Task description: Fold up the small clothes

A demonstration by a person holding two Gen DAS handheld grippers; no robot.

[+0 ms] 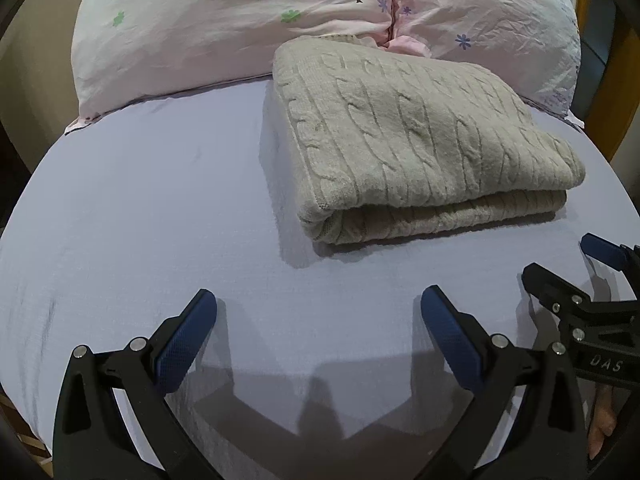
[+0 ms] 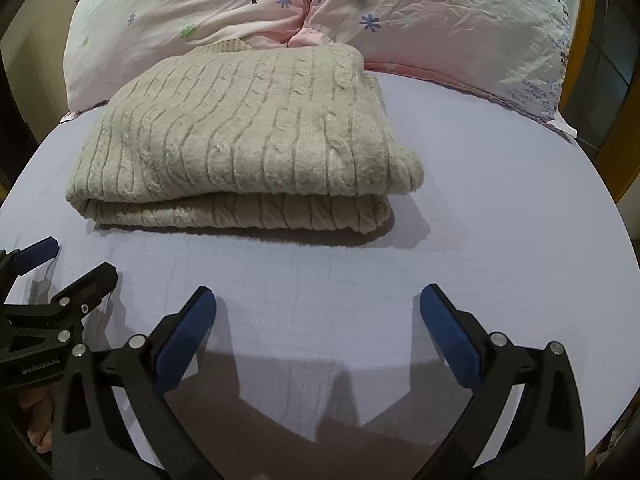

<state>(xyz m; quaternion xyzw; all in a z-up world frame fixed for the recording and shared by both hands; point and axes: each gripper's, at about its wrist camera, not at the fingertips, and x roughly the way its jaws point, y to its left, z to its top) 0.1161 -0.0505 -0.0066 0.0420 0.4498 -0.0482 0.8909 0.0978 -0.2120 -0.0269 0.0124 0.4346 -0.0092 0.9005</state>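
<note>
A beige cable-knit sweater (image 1: 420,140) lies folded into a thick rectangle on the lilac bed sheet (image 1: 140,208), its far end against the pillows. It also shows in the right wrist view (image 2: 248,136). My left gripper (image 1: 318,304) is open and empty, hovering over the sheet in front of the sweater and a little to its left. My right gripper (image 2: 318,304) is open and empty, in front of the sweater and a little to its right. Each gripper shows at the edge of the other's view, the right one (image 1: 560,264) and the left one (image 2: 80,260), both open.
Two pink flowered pillows (image 1: 224,32) (image 2: 440,28) lie across the head of the bed behind the sweater. A wooden bed frame (image 1: 624,80) runs along the right side. The sheet (image 2: 480,220) spreads around the sweater on both sides.
</note>
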